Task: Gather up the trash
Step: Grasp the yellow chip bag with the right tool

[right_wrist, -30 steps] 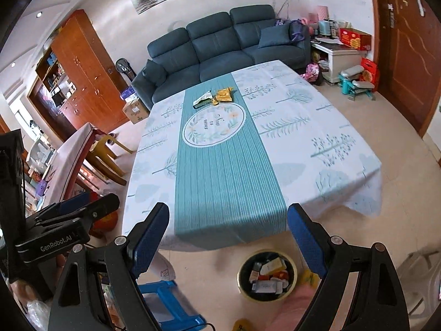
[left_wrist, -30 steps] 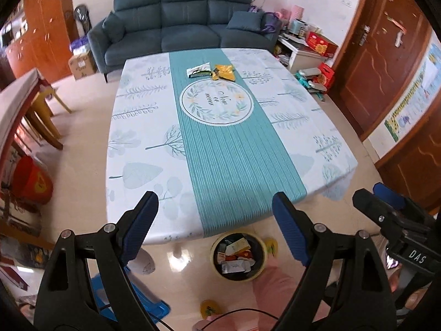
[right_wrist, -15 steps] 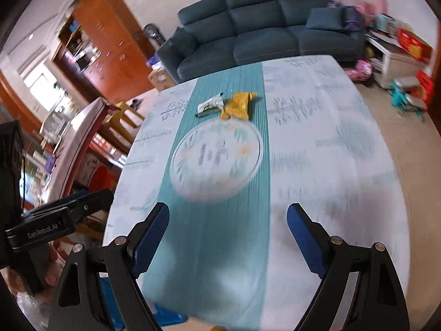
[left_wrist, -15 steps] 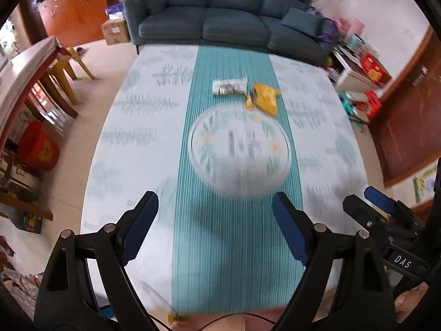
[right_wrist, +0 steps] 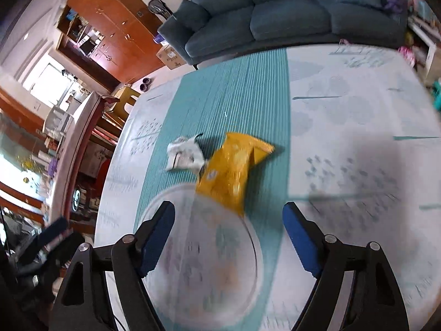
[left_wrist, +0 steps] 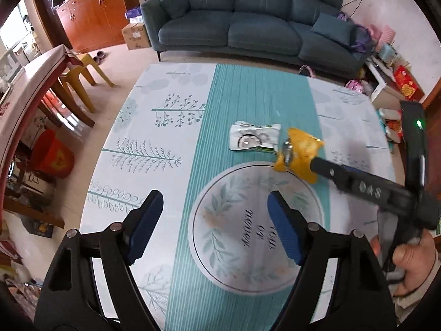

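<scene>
Yellow wrapper (right_wrist: 230, 171) lay flat on teal strip of worktop (left_wrist: 143, 127), touching white wrapper (right_wrist: 184, 154) at its left – both just past round print in the cloth. Right gripper (right_wrist: 228, 237) hung above the yellow one, jaws spread but closing, nothing btwn them. Left gripper (left_wrist: 215, 226) over the round print, short of the white wrapper – jaws also wide, closing, empty. Hand (left_wrist: 410, 259) gripped right tool's handle. Sofa (left_wrist: 248, 22) behind worktop.

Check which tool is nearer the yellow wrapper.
Right. The right tool is just short of the yellow wrapper, jaws closing, nothing between; the left tool sits farther back, left of it.
</scene>
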Available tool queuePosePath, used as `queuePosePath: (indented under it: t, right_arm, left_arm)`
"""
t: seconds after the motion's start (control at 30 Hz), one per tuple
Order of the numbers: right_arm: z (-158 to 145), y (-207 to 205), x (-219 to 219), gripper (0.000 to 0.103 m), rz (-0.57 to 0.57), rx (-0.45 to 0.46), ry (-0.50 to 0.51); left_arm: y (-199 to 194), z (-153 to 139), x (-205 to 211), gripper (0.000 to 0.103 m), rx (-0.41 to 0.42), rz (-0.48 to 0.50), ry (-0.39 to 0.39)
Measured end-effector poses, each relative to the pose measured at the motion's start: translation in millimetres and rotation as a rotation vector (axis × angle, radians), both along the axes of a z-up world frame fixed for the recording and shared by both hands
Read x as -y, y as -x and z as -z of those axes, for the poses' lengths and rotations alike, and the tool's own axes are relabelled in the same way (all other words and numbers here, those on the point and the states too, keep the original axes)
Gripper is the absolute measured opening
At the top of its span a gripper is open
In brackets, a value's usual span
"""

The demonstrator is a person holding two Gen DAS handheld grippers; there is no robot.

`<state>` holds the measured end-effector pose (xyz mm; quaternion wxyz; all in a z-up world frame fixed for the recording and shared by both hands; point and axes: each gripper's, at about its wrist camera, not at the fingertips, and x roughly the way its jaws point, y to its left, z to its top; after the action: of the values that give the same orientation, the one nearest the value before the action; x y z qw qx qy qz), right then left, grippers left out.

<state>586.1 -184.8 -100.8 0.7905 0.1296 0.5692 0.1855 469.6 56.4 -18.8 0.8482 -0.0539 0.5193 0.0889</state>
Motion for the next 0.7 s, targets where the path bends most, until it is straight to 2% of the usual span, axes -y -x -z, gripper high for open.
queuePosePath:
  t: [0.13,0.2,0.23,0.3,0.4,0.63,0.7]
  right_arm:
    - [29,-35,-11,0.068,-0.003,-0.031,0.01]
    - [39,-45,-16,0.052,-0.025,-0.034,0.025]
    - [43,-47,-19,0.05,-0.041,-0.031,0.036]
    - [44,-46,-24,0.034,-0.066,0.002,0.064]
    - [51,-49,-22,0.014,-0.085,-0.002,0.061]
    - [50,-55,15,0.012,-0.05,0.014,0.01]
    - [50,-61,29,0.011,-0.03,0.016,-0.004]
  left_arm:
    - [-19,19,-4,0.076,-0.045,-0.006,0.02]
    - [-24,25,-6,0.076,-0.051,-0.013,0.037]
    - [-27,27,-6,0.076,-0.053,-0.014,0.044]
    - [-34,32,-4,0.076,-0.059,-0.004,0.054]
    - [-44,37,3,0.076,-0.061,0.055,0.024]
    - [-83,60,29,0.076,-0.097,0.275,-0.161]
    - [-94,65,37,0.076,-0.104,0.331,-0.191]
